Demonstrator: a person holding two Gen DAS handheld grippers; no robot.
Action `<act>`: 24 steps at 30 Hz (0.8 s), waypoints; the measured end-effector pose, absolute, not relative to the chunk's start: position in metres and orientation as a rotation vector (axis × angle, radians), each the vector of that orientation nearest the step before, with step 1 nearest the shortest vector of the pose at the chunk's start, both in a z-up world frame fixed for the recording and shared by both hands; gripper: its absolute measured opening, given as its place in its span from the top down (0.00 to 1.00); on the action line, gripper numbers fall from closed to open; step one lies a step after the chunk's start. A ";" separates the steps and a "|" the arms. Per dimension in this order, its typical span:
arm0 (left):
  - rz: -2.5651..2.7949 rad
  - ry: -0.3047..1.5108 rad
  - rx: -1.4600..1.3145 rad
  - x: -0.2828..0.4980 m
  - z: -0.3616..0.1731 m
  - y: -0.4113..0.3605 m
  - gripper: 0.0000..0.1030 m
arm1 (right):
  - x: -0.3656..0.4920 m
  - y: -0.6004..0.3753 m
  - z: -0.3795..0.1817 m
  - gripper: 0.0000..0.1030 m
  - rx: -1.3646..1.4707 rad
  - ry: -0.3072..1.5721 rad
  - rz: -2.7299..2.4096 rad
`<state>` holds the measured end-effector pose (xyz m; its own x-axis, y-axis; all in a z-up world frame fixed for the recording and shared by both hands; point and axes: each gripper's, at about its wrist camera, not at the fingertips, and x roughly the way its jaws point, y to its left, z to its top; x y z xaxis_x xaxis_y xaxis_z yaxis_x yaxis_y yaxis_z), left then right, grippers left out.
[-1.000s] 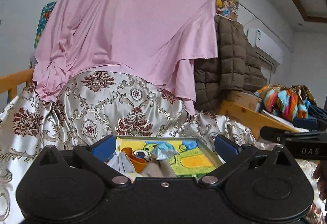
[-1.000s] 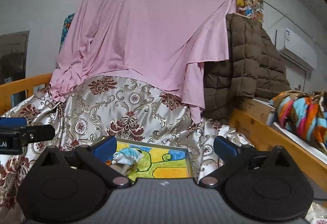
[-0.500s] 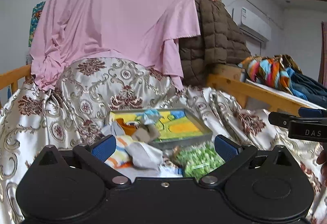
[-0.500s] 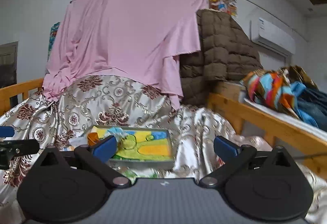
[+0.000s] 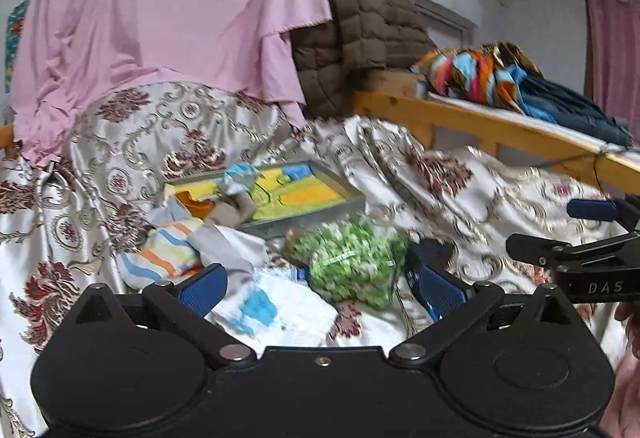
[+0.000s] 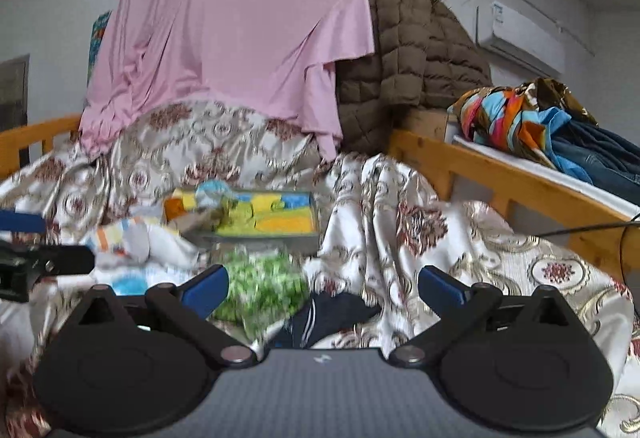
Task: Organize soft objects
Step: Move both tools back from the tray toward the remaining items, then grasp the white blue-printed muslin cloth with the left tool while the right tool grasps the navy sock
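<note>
both the left gripper point(image 5: 322, 288) and the right gripper point(image 6: 322, 288), lettered "das", hover spread and empty over a green bundle point(image 5: 348, 258).

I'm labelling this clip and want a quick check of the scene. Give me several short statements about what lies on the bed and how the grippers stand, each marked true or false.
1. Both grippers are open and hold nothing. True: left gripper, right gripper.
2. The green patterned bundle lies inside the tray. False: it lies on the bedspread in front of it.
3. A pink sheet hangs behind the bed. True.
4. The tray holds nothing. False: crumpled cloth pieces lie at its left end.
</note>
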<state>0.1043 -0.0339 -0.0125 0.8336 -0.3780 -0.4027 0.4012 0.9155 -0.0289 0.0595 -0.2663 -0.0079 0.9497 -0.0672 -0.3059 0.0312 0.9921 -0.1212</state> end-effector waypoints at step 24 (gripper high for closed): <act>-0.419 0.636 0.189 0.148 -0.063 -0.056 0.01 | 0.096 -0.248 -0.055 0.00 -0.228 0.614 -0.014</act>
<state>0.1482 -0.0556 -0.0634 0.7245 -0.3205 -0.6102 0.4347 0.8995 0.0436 0.0962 -0.2481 -0.0547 0.8182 -0.0804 -0.5692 -0.0547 0.9748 -0.2163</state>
